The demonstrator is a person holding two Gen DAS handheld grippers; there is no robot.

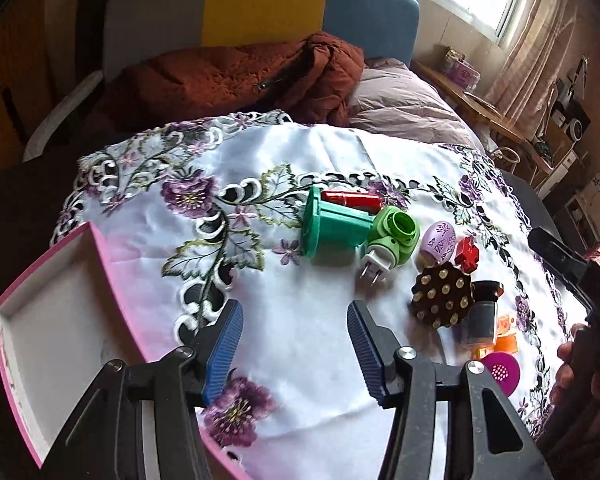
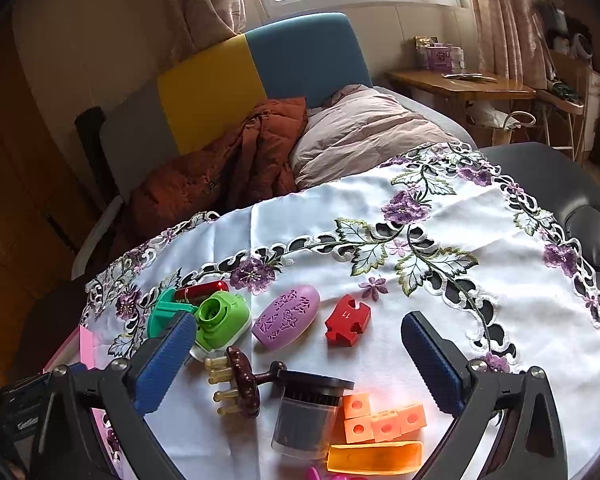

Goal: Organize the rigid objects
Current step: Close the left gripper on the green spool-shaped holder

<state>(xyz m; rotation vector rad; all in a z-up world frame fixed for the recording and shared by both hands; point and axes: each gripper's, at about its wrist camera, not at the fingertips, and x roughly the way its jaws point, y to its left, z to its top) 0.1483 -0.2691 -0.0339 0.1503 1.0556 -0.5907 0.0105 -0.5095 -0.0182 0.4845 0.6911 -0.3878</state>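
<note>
- Here, in the left wrist view, the left gripper (image 1: 295, 316) has its blue jaws spread wide with nothing between them, above the bare white part of the embroidered tablecloth (image 1: 284, 148).
- I take the green funnel-shaped piece (image 1: 332, 224) as landmark: it lies on its side, its long axis about across the picture, with the wide base to the left and the narrow end to the right.
- Just behind it the red tube (image 1: 354, 200) lies parallel to it, touching.
- At its narrow end sits the light green plug (image 1: 388, 240), round opening up, the two metal prongs pointing down-left toward the camera.
- Further right of it come the purple oval piece (image 1: 438, 242), the red puzzle piece (image 1: 467, 254), the brown studded disc (image 1: 442, 294) and the dark cylinder jar (image 1: 482, 316).
- Far left of the funnel, at the cloth's edge, stands the open pink box (image 1: 104, 280); its white inside holds nothing.
- In the right wrist view, the right gripper (image 2: 300, 344) also has its jaws wide apart and pinches nothing.
- The funnel (image 2: 164, 314) is partly hidden behind the left jaw, the plug (image 2: 220, 318) touching it on the right.
- The purple oval's (image 2: 286, 316) long axis runs from lower left to upper right.
- Nearest the camera the jar (image 2: 308, 412) stands upright, beside the orange cubes (image 2: 380, 418) and the brown disc (image 2: 242, 380) resting on its edge.
</note>
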